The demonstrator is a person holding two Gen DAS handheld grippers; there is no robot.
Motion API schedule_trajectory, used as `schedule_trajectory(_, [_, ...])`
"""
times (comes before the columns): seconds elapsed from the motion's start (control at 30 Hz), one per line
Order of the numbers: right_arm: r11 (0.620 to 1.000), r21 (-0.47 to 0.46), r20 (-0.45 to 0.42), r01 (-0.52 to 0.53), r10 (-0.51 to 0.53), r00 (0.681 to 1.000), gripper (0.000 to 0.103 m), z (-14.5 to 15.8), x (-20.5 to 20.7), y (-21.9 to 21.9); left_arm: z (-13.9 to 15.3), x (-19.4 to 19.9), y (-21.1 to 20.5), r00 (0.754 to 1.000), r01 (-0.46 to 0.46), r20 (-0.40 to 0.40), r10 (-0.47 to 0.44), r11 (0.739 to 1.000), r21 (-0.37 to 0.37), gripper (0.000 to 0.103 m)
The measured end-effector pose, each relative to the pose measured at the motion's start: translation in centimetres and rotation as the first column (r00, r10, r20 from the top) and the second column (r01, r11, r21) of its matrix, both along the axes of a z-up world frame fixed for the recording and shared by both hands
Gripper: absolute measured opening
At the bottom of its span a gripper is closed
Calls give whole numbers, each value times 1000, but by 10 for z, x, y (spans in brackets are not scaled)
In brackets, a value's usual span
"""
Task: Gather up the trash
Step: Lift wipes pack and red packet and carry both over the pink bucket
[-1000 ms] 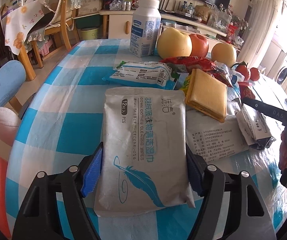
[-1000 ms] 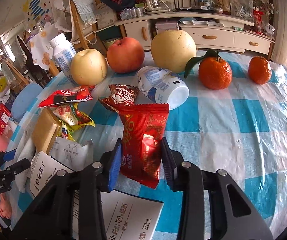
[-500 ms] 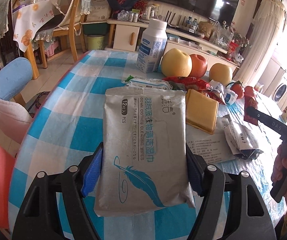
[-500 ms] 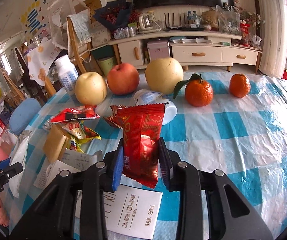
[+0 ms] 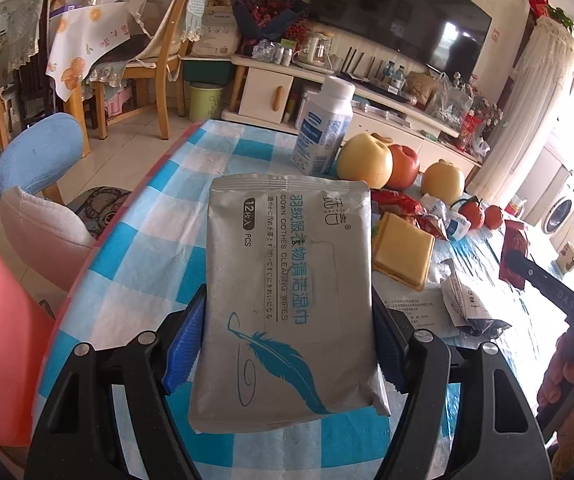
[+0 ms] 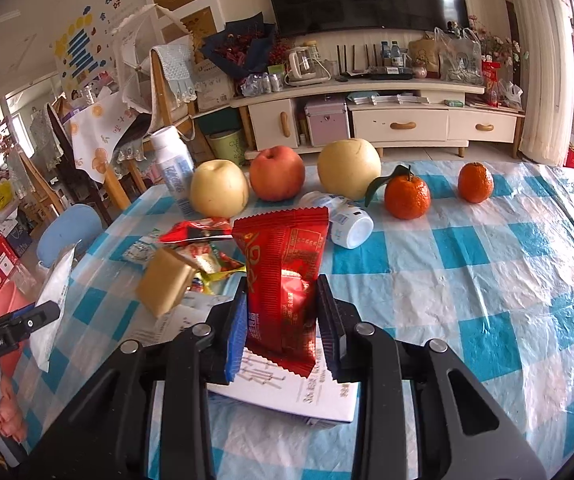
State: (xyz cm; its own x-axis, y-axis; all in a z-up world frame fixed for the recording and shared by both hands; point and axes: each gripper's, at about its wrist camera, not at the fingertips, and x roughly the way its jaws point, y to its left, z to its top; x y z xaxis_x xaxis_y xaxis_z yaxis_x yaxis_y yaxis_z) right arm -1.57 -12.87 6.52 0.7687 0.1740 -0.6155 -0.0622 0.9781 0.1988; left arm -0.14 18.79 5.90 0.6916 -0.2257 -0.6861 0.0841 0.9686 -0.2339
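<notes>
Aloft, wipes pack (image 5: 287, 292) clamped, red wrapper (image 6: 283, 284) clamped.

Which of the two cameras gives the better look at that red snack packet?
The right wrist view: the red snack packet fills its centre, clamped in the right gripper. The left wrist view shows it only small, side-on, at the right edge.

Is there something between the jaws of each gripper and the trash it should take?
No. The left gripper already clamps the grey wipes pack, and the right gripper clamps the red snack wrapper.
</notes>
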Motion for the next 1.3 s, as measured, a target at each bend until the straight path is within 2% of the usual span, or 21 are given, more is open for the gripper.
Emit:
schedule_trajectory(0.23, [999, -27, 33, -35, 36, 999, 33, 13, -22, 33, 13, -8, 21, 997, -60, 43, 60, 998, -10, 73])
schedule_trajectory(0.4, [996, -15, 24, -85, 86, 996, 33, 19, -33, 63, 21, -14, 37, 991, -118, 60, 119, 993, -23, 73])
schedule_trajectory(0.73, [970, -3, 15, -242, 242, 970, 33, 32, -43, 148, 36, -30, 89, 958, -265, 97, 270, 962, -61, 74])
schedule_trajectory(0.87, [949, 0, 19, -316, 316, 948, 33, 39, -43, 189, 38, -35, 115, 934, -337, 97, 343, 938, -73, 74])
schedule_trajectory(1.07, [902, -24, 28, -431, 432, 901, 33, 49, -42, 255, 39, -47, 154, 883, -457, 81, 463, 886, -76, 74])
schedule_trajectory(1.3, [837, -49, 26, -545, 546, 837, 33, 55, -41, 328, 37, -64, 203, 805, -585, 52, 590, 806, -95, 74])
